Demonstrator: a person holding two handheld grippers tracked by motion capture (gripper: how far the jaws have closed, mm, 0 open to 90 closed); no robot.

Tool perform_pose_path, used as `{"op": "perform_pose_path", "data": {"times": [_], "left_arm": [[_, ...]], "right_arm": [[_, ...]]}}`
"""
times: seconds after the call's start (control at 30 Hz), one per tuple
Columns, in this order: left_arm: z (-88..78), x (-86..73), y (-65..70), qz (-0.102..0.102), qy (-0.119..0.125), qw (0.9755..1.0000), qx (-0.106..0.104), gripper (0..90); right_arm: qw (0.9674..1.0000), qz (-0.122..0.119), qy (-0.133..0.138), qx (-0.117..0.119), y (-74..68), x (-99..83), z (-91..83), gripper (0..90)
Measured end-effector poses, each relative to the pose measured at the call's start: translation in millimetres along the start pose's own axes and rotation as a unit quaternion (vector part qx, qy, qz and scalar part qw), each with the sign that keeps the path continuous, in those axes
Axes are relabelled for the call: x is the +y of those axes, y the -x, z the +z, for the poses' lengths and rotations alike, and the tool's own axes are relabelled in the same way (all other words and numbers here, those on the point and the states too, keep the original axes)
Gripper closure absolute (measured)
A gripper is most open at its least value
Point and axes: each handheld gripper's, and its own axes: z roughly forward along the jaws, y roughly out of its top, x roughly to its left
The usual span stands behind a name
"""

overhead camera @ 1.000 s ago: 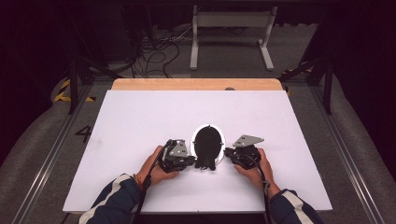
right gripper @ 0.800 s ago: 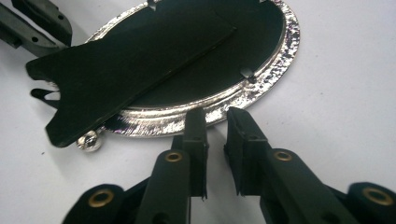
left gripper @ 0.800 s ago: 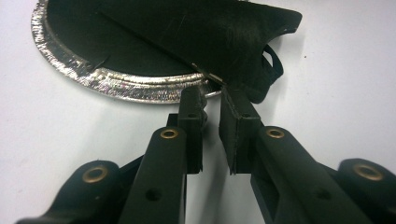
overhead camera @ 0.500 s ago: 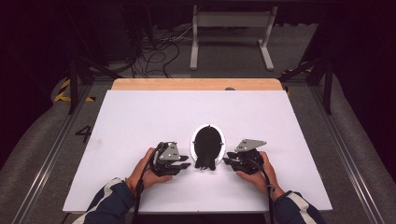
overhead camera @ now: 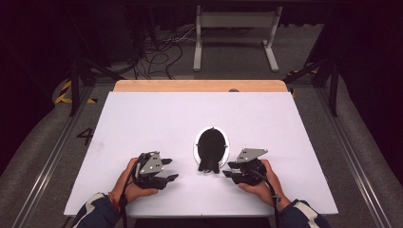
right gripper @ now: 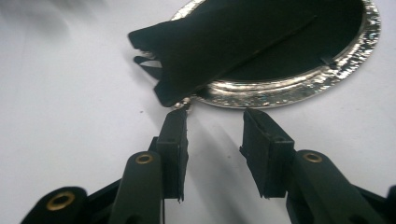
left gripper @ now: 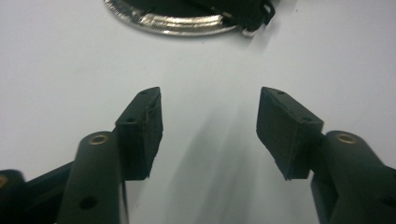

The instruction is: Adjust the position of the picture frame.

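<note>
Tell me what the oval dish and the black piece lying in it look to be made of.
Oval dish: likely metal or foil, its crinkled silver rim shining brightly. Black piece: matte and glare-free, with a ragged end past the rim, perhaps fabric or soft plastic; unclear.

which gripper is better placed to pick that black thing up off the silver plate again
Probably the right gripper: its open jaws sit just short of the plate's rim, by the black thing. The left gripper, also open, stands farther off.

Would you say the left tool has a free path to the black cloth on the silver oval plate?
Probably yes: the left tool is open, with bare white table between it and the black cloth.
</note>
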Motion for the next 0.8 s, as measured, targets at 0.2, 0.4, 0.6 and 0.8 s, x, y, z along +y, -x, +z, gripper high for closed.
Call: {"op": "perform_pose_path", "data": {"times": [0.2,0.4,0.6,0.8], "left_arm": [[-14.6,-14.1,-1.0,-0.026,0.003,0.9993,0.025,30.3],[-39.5,-32.8,-2.3,-0.054,0.012,0.9969,0.056,26.6],[-61.3,-49.5,-6.6,-0.08,0.031,0.9914,0.099,25.9],[-72.5,-65.3,-10.2,-0.12,0.048,0.9854,0.111,24.9]], "right_arm": [[0.9999,-0.007,-0.007,0.007,-4.3,1.7,1.3,60.5],[0.9998,-0.012,-0.011,0.013,-7.2,2.8,3.7,59.7],[0.9996,-0.015,-0.019,0.014,-9.6,3.2,8.1,60.6],[0.9996,-0.016,-0.021,0.008,-11.7,5.1,9.9,62.1]]}}
